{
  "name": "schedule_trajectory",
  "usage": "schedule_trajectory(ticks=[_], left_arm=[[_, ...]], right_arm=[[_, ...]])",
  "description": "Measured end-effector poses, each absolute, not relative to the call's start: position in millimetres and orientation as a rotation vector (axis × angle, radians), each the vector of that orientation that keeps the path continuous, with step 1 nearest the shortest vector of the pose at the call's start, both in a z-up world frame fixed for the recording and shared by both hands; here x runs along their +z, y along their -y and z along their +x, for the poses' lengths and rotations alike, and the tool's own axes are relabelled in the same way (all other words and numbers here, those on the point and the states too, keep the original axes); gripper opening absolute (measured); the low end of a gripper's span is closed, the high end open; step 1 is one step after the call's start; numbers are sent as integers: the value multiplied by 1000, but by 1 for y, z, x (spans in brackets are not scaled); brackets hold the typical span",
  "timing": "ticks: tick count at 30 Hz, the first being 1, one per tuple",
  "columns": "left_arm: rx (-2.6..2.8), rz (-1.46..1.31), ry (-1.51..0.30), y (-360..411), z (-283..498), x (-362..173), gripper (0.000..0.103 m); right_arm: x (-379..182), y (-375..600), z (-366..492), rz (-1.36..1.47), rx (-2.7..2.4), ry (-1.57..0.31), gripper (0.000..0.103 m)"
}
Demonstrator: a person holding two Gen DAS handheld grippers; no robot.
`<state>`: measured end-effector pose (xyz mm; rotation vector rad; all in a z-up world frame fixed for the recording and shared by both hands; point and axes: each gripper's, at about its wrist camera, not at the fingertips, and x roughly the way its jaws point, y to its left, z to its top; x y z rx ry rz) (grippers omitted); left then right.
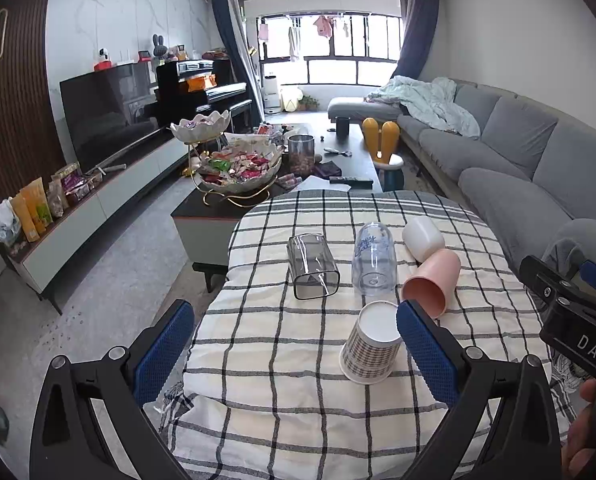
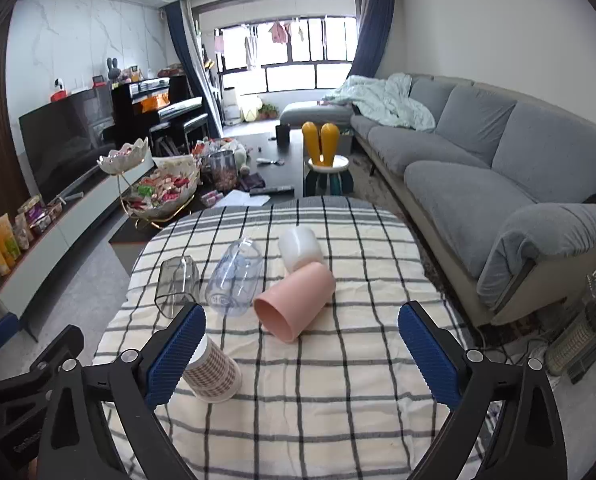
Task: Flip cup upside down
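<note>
A plaid paper cup point(image 1: 371, 344) stands upside down on the checked tablecloth point(image 1: 298, 400), just left of my left gripper's right finger. It also shows in the right wrist view point(image 2: 212, 372), beside my right gripper's left finger. A pink cup point(image 1: 432, 282) point(image 2: 294, 300), a white cup point(image 1: 423, 237) point(image 2: 300, 248), a clear round cup point(image 1: 374, 260) point(image 2: 236, 282) and a clear square cup point(image 1: 312, 266) point(image 2: 178, 286) lie on their sides farther back. My left gripper point(image 1: 294, 344) is open and empty. My right gripper point(image 2: 302, 354) is open and empty.
A coffee table point(image 1: 338, 168) with snack bowls point(image 1: 240, 170) stands beyond the table. A grey sofa point(image 2: 478, 168) runs along the right. A TV unit point(image 1: 110, 184) is on the left. A yellow-eared stool point(image 2: 326, 160) stands between. A heater point(image 2: 586, 328) sits on the floor at right.
</note>
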<state>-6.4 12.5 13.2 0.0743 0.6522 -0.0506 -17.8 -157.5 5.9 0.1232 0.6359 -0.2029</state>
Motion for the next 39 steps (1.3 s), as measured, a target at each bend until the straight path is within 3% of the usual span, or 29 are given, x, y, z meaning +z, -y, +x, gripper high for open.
schedule_trajectory(ticks=[39], left_arm=[[-42, 64, -659, -10, -14, 16, 103]], right_arm=[[9, 157, -24, 115, -214, -589, 98]])
